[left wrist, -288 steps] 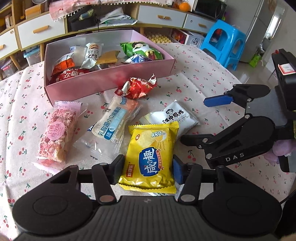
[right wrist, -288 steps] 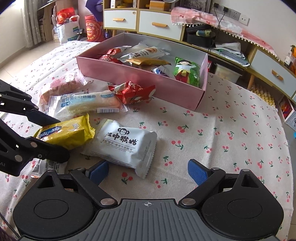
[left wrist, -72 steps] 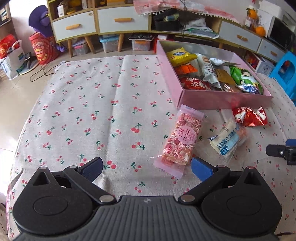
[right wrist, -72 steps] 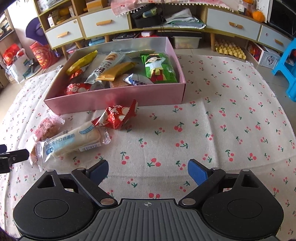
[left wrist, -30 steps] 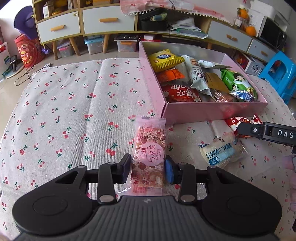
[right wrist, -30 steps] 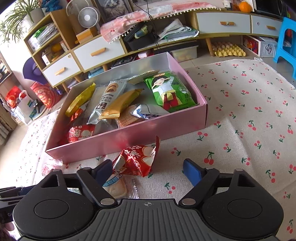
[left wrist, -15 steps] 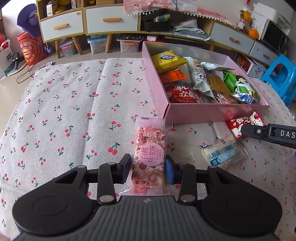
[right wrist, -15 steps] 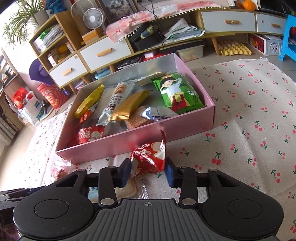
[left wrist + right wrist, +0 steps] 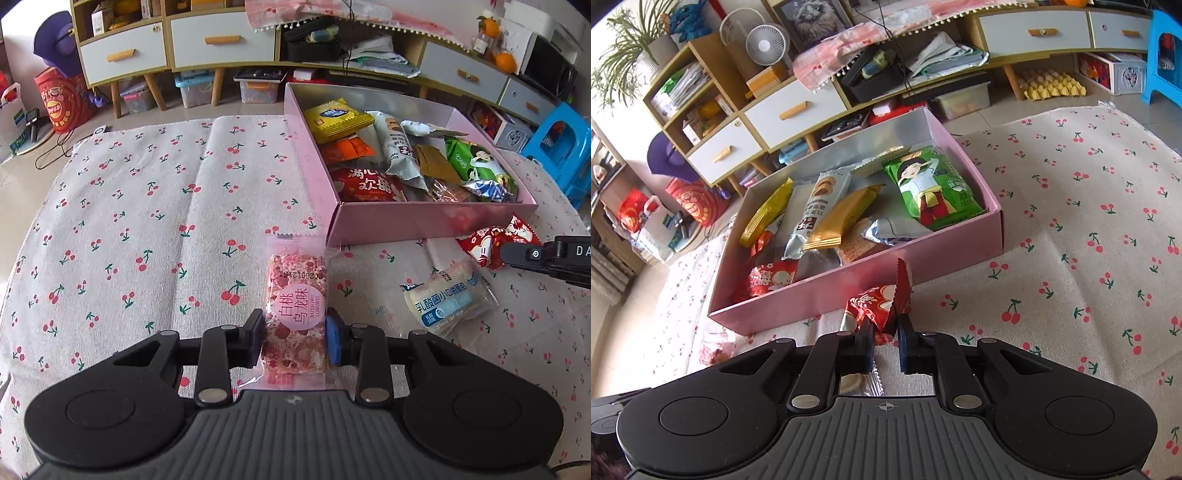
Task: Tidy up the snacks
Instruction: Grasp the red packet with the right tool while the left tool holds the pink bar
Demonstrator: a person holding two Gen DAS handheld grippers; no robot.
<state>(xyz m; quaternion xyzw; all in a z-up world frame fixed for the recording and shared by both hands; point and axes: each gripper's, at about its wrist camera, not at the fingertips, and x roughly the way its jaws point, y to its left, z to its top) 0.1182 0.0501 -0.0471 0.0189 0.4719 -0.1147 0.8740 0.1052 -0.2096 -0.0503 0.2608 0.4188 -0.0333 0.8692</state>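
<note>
Plainly, pink snack bar (image 9: 295, 314) label reads "BAITAOWU LONGWEI".

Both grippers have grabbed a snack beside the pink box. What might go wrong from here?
The right gripper pinches the red packet only by its crinkled edge, so it may slip out on the way up. The left gripper is closing on the pink bar and might crush it. The pink box is crowded, so new packets could perch on others and slide out.
</note>
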